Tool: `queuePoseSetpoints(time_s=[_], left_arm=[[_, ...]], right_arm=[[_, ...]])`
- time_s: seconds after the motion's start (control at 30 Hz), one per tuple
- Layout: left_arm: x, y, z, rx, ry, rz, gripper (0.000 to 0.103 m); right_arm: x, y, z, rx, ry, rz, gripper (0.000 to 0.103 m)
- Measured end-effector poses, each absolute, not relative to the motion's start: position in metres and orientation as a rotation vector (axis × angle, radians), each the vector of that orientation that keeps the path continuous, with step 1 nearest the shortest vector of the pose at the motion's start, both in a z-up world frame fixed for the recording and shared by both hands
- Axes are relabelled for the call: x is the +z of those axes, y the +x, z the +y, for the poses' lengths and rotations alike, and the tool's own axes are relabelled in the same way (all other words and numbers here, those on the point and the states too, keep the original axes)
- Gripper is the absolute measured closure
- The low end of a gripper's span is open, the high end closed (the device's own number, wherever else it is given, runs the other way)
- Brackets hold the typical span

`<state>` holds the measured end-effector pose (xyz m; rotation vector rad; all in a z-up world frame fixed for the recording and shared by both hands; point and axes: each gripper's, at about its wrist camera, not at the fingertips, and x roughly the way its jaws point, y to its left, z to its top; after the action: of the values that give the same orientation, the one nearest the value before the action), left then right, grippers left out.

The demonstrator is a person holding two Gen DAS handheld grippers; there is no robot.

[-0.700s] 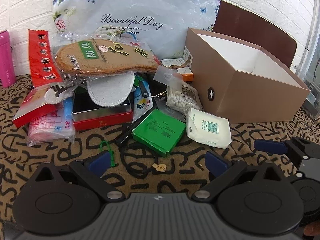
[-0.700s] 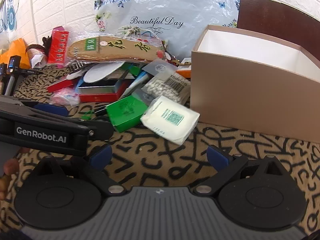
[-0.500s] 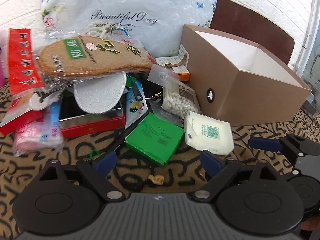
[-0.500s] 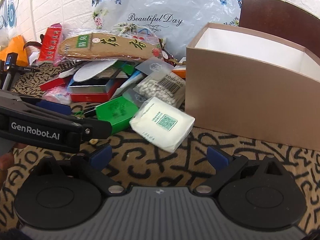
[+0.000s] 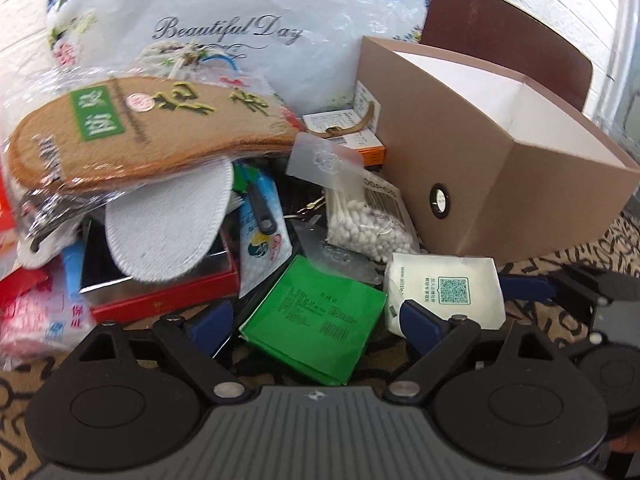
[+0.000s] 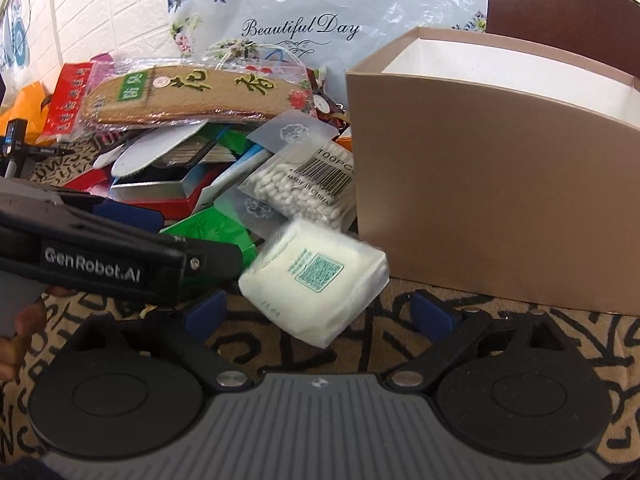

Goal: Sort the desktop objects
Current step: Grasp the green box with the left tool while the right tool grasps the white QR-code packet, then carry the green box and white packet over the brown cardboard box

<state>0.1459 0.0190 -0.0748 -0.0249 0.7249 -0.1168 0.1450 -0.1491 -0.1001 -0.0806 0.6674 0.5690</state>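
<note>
- the left hand-held gripper [image 5: 316, 318] is spread wide and grasps nothing; the green packet [image 5: 316, 316] lies between its blue pads [image 5: 212, 320], with a gap showing at the left pad, while contact at the right pad cannot be told.
- the right hand-held gripper [image 6: 318, 314] is likewise released, its blue pads [image 6: 432, 316] standing either side of the white tissue pack [image 6: 316, 280] without pressing on it.
- the white tissue pack lies on the patterned table [image 6: 500, 316] just in front of the brown box [image 6: 492, 200], beside the green packet.
- the brown box stands open-topped at the right of the pile, its white inside showing nothing in the part that can be seen; a round grommet sits on its short end in the left wrist view.
- a bag of cotton swabs [image 5: 368, 220] lies just behind the tissue pack, against the box's near corner.
- further back in the heap: a wrapped brown insole [image 5: 148, 132] resting over a white insole [image 5: 168, 220], which sits on a red tin [image 5: 160, 296].
- a "beautiful day" plastic bag [image 5: 240, 28] leans against the white brick wall behind everything.
- in the right wrist view the left hand-held gripper's black body crosses the left side, with part of a hand [image 6: 16, 340] at the edge.
</note>
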Motion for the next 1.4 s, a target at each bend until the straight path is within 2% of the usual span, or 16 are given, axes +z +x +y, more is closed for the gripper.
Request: queuePoseSetpoints(time_s=[0.07, 0.13, 0.17, 0.2, 0.23, 0.3, 0.5, 0.63, 0.73, 0.9, 1.03, 1.23, 1.27, 1.33, 1.4], left_arm=[[-0.075, 0.146, 0.018, -0.134, -0.023, 0.713, 0.020], [-0.075, 0.145, 0.017, -0.148, -0.020, 0.717, 0.026], [-0.076, 0.146, 0.018, -0.153, -0.035, 0.723, 0.032], [-0.075, 0.145, 0.018, -0.156, -0.044, 0.724, 0.032], [-0.075, 0.144, 0.018, -0.163, -0.041, 0.725, 0.032], [-0.073, 0.141, 0.017, -0.177, -0.048, 0.732, 0.033], [-0.071, 0.123, 0.010, -0.237, -0.040, 0.752, 0.035], [-0.068, 0.109, 0.004, -0.285, -0.043, 0.770, 0.043], [-0.069, 0.107, -0.003, -0.267, -0.024, 0.767, 0.040], [-0.075, 0.119, -0.010, -0.237, -0.028, 0.802, 0.029], [-0.081, 0.120, -0.013, -0.225, -0.004, 0.806, 0.035], [-0.080, 0.120, -0.015, -0.205, -0.005, 0.809, 0.035], [-0.080, 0.119, -0.016, -0.201, 0.003, 0.805, 0.036], [-0.077, 0.115, -0.016, -0.193, -0.011, 0.806, 0.037], [-0.074, 0.111, -0.014, -0.191, -0.047, 0.806, 0.037]], right_arm=[[-0.101, 0.149, -0.150, 0.564, -0.070, 0.672, 0.018], [-0.101, 0.149, -0.151, 0.567, -0.064, 0.670, 0.025], [-0.101, 0.149, -0.152, 0.568, -0.064, 0.667, 0.036], [-0.100, 0.148, -0.152, 0.572, -0.064, 0.665, 0.047], [-0.100, 0.147, -0.152, 0.574, -0.075, 0.663, 0.051], [-0.098, 0.145, -0.152, 0.578, -0.085, 0.664, 0.070], [-0.091, 0.130, -0.162, 0.592, -0.094, 0.688, 0.085], [-0.088, 0.115, -0.180, 0.591, -0.069, 0.710, 0.086], [-0.088, 0.106, -0.190, 0.590, -0.066, 0.719, 0.085], [-0.086, 0.100, -0.195, 0.574, -0.037, 0.706, 0.084], [-0.082, 0.099, -0.193, 0.576, -0.043, 0.684, 0.082], [-0.083, 0.100, -0.192, 0.569, -0.032, 0.681, 0.078], [-0.084, 0.100, -0.192, 0.569, -0.025, 0.678, 0.079], [-0.086, 0.101, -0.193, 0.567, -0.008, 0.697, 0.088], [-0.085, 0.097, -0.195, 0.573, 0.004, 0.703, 0.089]])
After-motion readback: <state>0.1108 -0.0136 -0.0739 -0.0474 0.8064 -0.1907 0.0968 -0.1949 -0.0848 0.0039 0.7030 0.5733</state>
